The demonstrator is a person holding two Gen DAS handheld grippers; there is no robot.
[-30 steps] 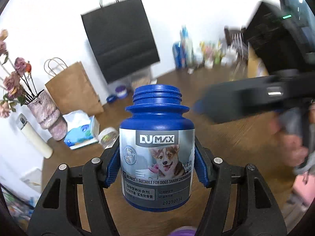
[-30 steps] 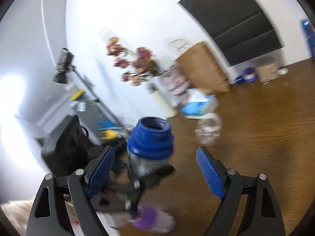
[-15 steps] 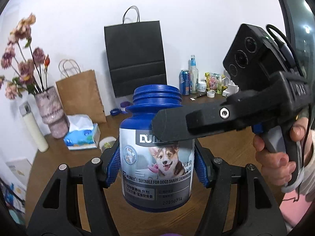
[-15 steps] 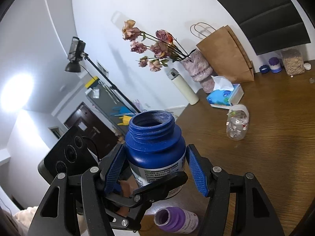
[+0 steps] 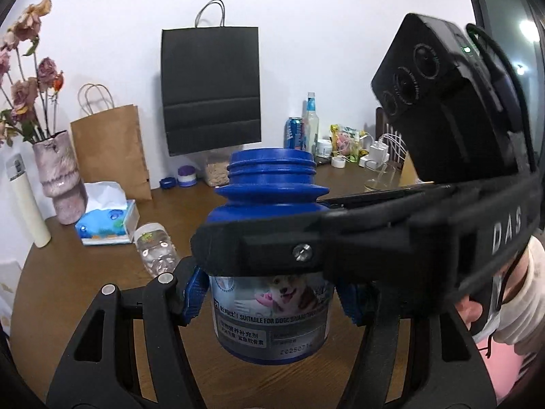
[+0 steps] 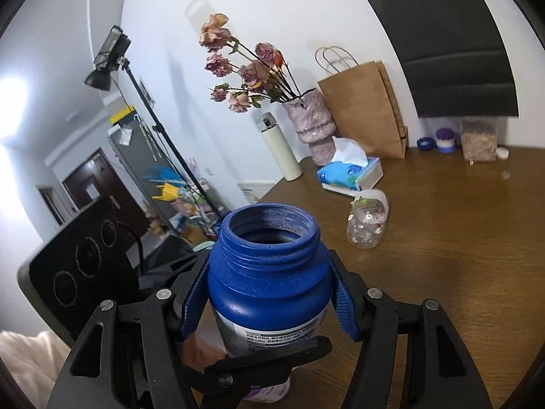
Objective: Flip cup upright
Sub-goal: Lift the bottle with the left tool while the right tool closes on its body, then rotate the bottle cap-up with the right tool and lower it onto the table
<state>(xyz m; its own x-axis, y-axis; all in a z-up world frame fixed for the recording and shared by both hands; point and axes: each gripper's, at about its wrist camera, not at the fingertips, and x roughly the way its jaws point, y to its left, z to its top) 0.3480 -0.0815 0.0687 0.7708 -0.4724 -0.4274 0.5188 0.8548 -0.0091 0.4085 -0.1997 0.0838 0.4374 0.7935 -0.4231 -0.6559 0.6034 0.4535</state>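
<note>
Upright, mouth open, blue bottle [image 5: 270,259] (label: "SUITABLE FOR DOGS") is clamped by left claw [image 5: 272,301] and right claw [image 6: 269,301], above the tabletop [image 6: 460,238].

a tissue box [image 5: 108,218] and a tipped clear bottle [image 5: 157,253] lie near a brown paper bag [image 5: 109,151] on the wooden table [image 6: 460,238]

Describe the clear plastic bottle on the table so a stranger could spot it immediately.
Start at the brown paper bag by the wall, then the blue tissue box before it. Just nearer lies the clear bottle, the only see-through container on its side on the wooden table.
</note>
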